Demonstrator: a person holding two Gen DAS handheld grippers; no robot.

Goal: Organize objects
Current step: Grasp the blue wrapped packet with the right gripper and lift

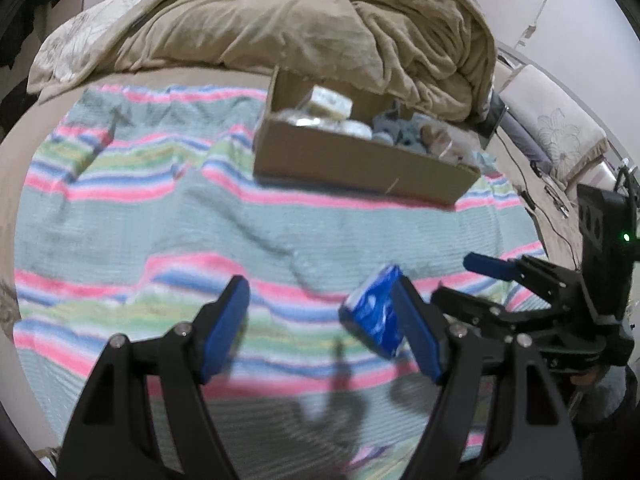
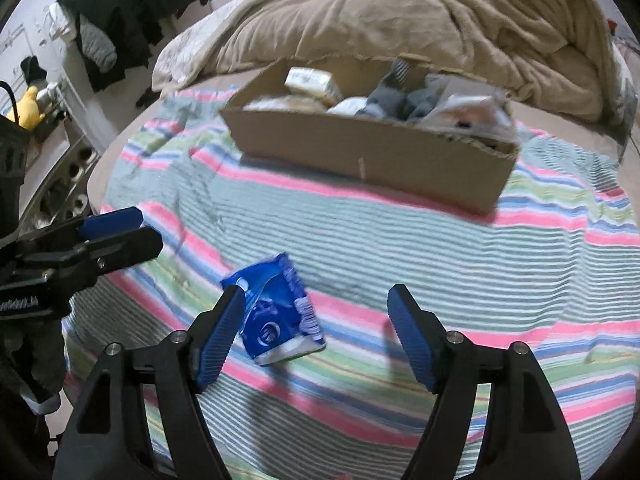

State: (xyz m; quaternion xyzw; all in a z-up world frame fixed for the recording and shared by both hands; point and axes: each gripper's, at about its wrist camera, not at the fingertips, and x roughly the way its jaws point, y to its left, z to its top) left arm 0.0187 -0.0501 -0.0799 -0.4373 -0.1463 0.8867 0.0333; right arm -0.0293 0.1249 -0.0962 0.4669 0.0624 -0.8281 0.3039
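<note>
A blue tissue pack [image 2: 276, 312] lies on the striped blanket [image 2: 400, 240], just beside my right gripper's left finger; in the left wrist view the blue tissue pack [image 1: 374, 316] lies against my left gripper's right finger. My left gripper [image 1: 320, 328] is open and empty, and it also shows at the left of the right wrist view [image 2: 116, 228]. My right gripper [image 2: 316, 336] is open and empty, and it also shows at the right of the left wrist view [image 1: 480, 276]. A cardboard box [image 2: 380, 152] holding packets and grey cloth stands farther back on the bed; it also shows in the left wrist view [image 1: 360, 164].
A crumpled tan duvet [image 1: 320, 28] fills the back of the bed behind the box. Dark clothes [image 2: 132, 12] hang at the far left, with a yellow toy [image 2: 28, 108] below. Cables and a pillow [image 1: 556, 124] lie at the right of the bed.
</note>
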